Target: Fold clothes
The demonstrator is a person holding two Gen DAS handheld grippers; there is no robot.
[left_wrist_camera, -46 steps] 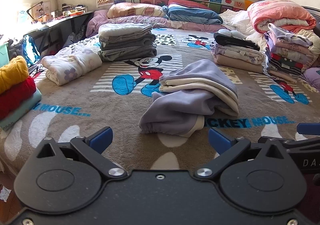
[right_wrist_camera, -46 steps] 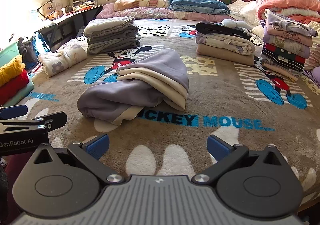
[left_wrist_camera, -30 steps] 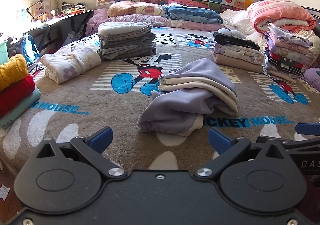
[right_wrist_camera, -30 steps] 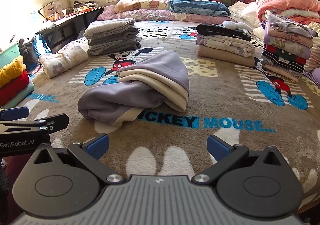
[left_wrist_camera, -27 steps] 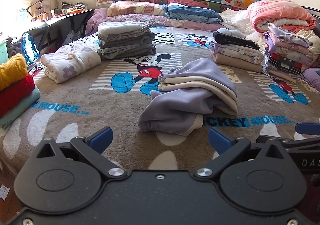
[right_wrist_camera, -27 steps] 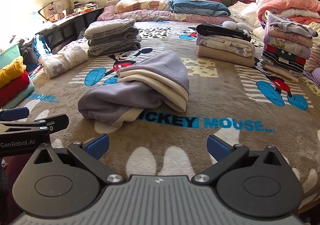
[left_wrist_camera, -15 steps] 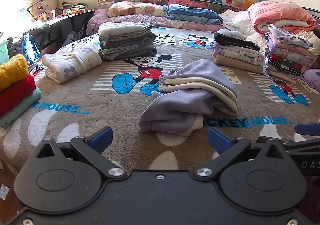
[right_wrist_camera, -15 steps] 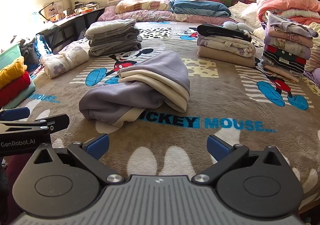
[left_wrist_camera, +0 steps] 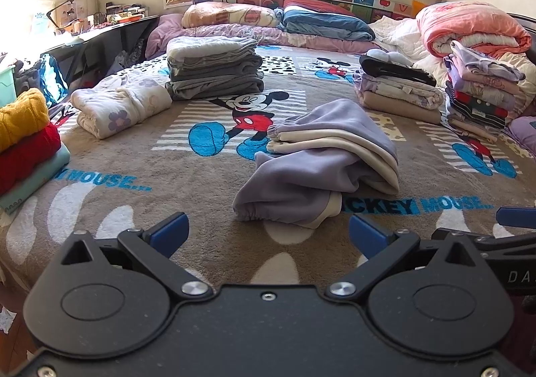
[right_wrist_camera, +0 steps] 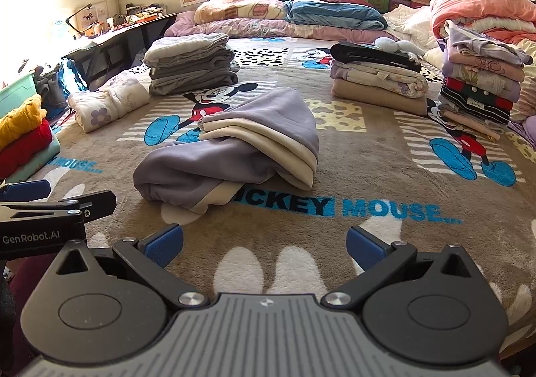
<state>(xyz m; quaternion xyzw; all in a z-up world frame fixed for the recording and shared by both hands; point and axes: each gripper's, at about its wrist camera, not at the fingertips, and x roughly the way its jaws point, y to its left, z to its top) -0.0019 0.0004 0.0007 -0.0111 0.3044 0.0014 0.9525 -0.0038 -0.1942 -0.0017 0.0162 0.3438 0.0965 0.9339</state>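
A folded lavender and cream garment lies in the middle of the Mickey Mouse blanket on the bed. My left gripper hovers over the blanket's near edge, short of the garment, open with nothing between its blue pads. My right gripper is beside it to the right, also open and empty, with the garment ahead and to its left. The left gripper's finger pokes into the right wrist view at the left edge.
Folded stacks ring the bed: grey clothes, a floral white roll, yellow and red knits, beige and black pile, a tall striped stack. Pillows and quilts line the headboard. A dark desk stands left.
Both grippers have stayed open and nearly still, drifting only slightly. The garment has not moved.
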